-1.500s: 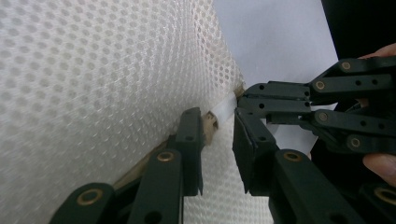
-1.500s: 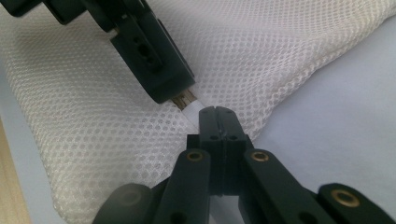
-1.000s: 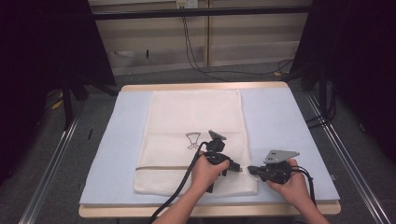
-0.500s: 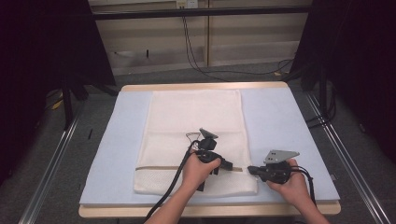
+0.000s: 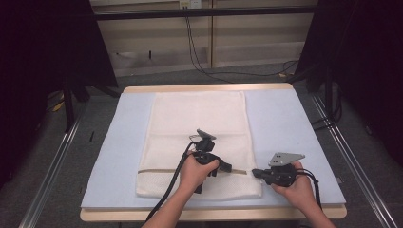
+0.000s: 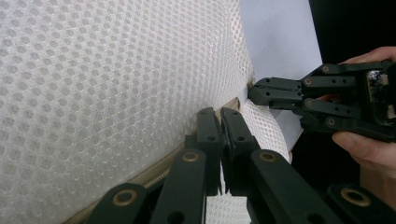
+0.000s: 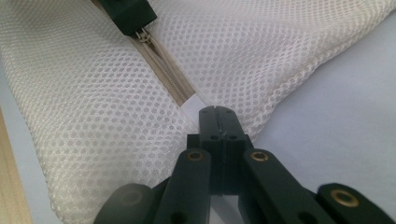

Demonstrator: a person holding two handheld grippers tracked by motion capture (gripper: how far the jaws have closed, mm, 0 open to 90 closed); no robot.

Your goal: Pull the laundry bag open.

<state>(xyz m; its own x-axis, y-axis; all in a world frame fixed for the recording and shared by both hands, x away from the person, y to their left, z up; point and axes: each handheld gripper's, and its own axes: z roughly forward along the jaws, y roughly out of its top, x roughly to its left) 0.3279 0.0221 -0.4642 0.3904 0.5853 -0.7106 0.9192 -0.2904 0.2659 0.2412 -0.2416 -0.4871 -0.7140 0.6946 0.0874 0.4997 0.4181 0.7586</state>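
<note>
A white mesh bag (image 5: 197, 118) lies flat on the blue mat (image 5: 294, 123), with a tan zipper (image 5: 157, 171) running across its near end. My left gripper (image 5: 228, 167) is over the zipper, shut on the zipper pull (image 7: 142, 33). In the left gripper view its jaws (image 6: 220, 112) press together against the mesh. My right gripper (image 5: 255, 173) sits at the bag's right edge, shut on the white tab (image 7: 192, 103) at the zipper's end. The two grippers' tips are a short way apart along the zipper.
The mat covers a wooden table whose front edge (image 5: 209, 216) runs under my forearms. Bare mat lies left and right of the bag. Metal rails (image 5: 52, 166) flank the table, and cables (image 5: 199, 57) hang down to the floor behind it.
My left gripper has slid left along the zipper, away from the right gripper. The right hand and its gripper have stayed put.
</note>
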